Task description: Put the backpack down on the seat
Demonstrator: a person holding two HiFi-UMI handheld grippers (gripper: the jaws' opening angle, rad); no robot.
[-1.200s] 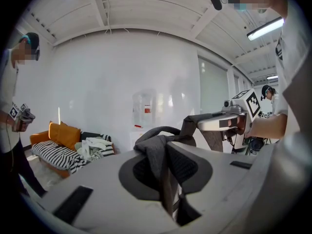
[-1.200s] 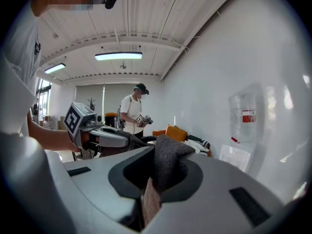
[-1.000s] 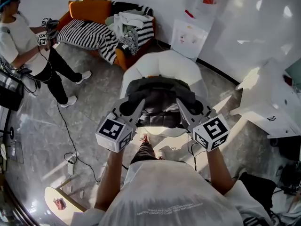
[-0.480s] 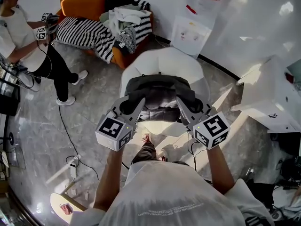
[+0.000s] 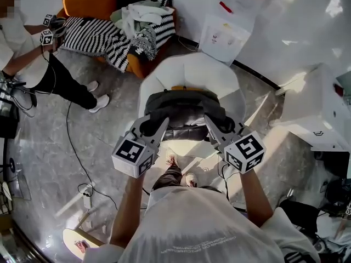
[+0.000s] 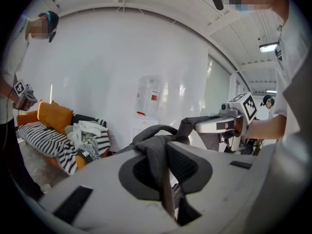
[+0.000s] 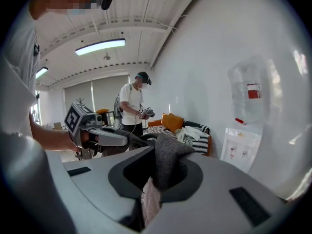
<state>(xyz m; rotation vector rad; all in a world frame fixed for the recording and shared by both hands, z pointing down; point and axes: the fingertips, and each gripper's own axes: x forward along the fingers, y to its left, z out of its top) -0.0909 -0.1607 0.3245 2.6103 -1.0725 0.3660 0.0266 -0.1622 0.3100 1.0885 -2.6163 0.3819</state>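
Observation:
A dark grey backpack (image 5: pixel 184 113) hangs between my two grippers just above the white armchair's seat (image 5: pixel 192 75). My left gripper (image 5: pixel 147 126) is shut on a grey strap (image 6: pixel 157 156) at the backpack's left side. My right gripper (image 5: pixel 225 126) is shut on another grey strap (image 7: pixel 165 164) at its right side. In the left gripper view the strap runs out of the jaws toward the right gripper (image 6: pixel 220 126). The left gripper (image 7: pixel 105 138) appears across the bag in the right gripper view. Whether the backpack's bottom touches the seat is hidden.
An orange sofa (image 5: pixel 88 4) piled with striped blankets and clothes stands at the back left. A water dispenser (image 5: pixel 222 34) is behind the chair. Another person (image 5: pixel 27 59) with grippers stands at the left. Cables (image 5: pixel 82 163) trail on the floor; a white table (image 5: pixel 323 114) is on the right.
The backpack and both grippers have moved a little forward over the armchair. Both grips on the straps are unchanged. The person at the left has shifted stance.

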